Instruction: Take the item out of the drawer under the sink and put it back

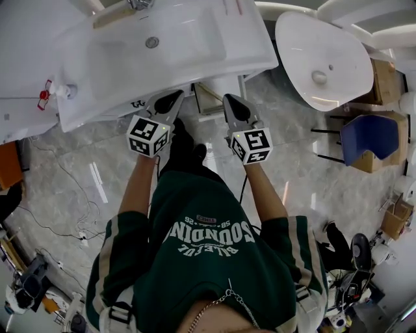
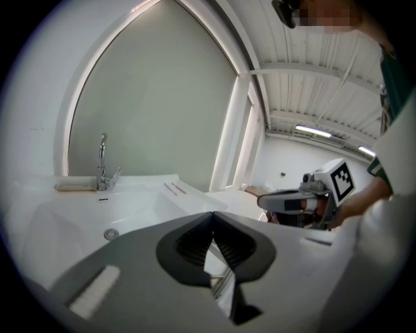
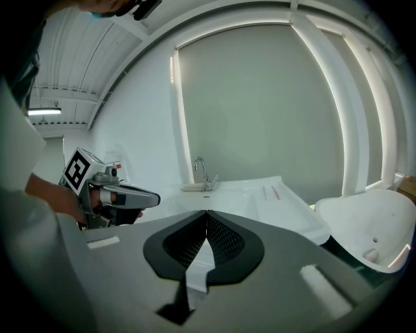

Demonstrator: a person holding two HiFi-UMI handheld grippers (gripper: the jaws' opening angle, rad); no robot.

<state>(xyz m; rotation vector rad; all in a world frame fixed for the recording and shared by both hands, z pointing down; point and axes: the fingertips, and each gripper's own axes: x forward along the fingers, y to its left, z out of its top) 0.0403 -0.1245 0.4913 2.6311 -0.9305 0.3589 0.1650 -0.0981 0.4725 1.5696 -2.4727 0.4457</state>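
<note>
While they hover side by side at the front edge of the white sink (image 1: 250,55), the left gripper (image 1: 168,102) and right gripper (image 1: 235,105) are closed on nothing; the item is hidden from every view.

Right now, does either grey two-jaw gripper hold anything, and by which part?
Nothing is held: the grey left gripper and grey right gripper are shut, empty.

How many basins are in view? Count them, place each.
2. A rectangular sink at the head view's upper left; an oval basin to its right. White shapes cut off at top right may be more.
</note>
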